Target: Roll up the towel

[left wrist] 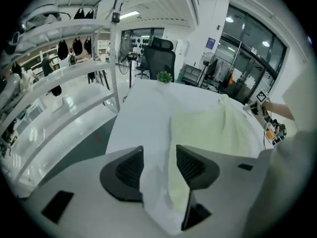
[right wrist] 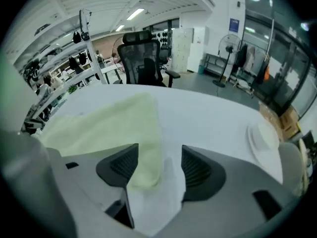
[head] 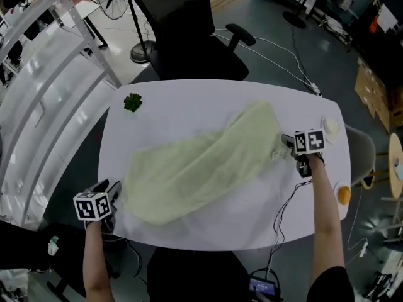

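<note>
While the towel (head: 201, 165) lies unrolled and rumpled, slantwise across the white table (head: 189, 99), a gripper sits at each end of it. The left gripper (left wrist: 159, 165) is at the near-left corner with its jaws apart. The towel edge runs up between them and the pads are not pressing on it. The right gripper (right wrist: 159, 165) is at the far-right end with its jaws wide. A towel corner lies loose between them, not pinched. The towel is pale yellow-green with a long fold along it. Containers: one small white dish (head: 332, 128) near the table's right edge, just beyond the right gripper; can't tell what's in it. An orange ball (head: 344, 195) sits at the right edge, apart from the dish and in no container. A small plant (head: 133, 102) stands far-left, well apart from the towel; can't tell if it has a pot. A black chair (head: 189, 30) stands behind the table.
</note>
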Available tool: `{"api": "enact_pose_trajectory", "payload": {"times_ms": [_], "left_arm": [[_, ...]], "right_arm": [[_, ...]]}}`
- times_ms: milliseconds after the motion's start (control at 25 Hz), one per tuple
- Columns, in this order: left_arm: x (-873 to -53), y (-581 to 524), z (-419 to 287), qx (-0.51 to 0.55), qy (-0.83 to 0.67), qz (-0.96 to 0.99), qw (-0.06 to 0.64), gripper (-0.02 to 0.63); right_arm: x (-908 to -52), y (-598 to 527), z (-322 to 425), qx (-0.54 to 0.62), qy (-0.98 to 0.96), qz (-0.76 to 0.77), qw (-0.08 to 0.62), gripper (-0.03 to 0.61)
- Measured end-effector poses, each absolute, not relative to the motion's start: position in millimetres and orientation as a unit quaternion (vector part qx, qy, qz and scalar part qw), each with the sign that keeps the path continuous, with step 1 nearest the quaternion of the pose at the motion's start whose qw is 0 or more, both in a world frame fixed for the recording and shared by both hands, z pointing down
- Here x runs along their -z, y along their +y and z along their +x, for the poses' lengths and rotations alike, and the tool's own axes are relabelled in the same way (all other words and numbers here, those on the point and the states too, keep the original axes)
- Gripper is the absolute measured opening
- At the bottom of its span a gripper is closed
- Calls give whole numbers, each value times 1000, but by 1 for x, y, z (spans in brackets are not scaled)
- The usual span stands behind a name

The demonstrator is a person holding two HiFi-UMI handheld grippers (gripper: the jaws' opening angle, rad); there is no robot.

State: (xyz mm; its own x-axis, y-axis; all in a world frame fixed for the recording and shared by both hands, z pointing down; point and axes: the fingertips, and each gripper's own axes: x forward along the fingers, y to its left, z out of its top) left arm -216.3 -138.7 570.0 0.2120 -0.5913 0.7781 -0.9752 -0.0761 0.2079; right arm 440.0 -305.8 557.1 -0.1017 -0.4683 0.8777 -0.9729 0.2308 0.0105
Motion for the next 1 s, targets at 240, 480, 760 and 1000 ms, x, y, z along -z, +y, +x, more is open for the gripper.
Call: {"api": "enact_pose_trajectory", "payload": {"times_ms": [240,480,760,1000], "left_arm": [[-578,-220,-185,-277,-528,718,358,236],[-597,-226,-151,-330,-493,724,351,26],[-582,-244,-204,-314,-610,657,312,23],[-583,-241,-207,-300,-621,649,320,136]], "right_arm": [[-589,-252,447,-366,-645,534,406,216],[-589,-247,459,-328,-626,552,441,23],[-590,-225,496,-359,-598,556,452,21],[-585,-217,509,-318,-599,580,451,118]]}}
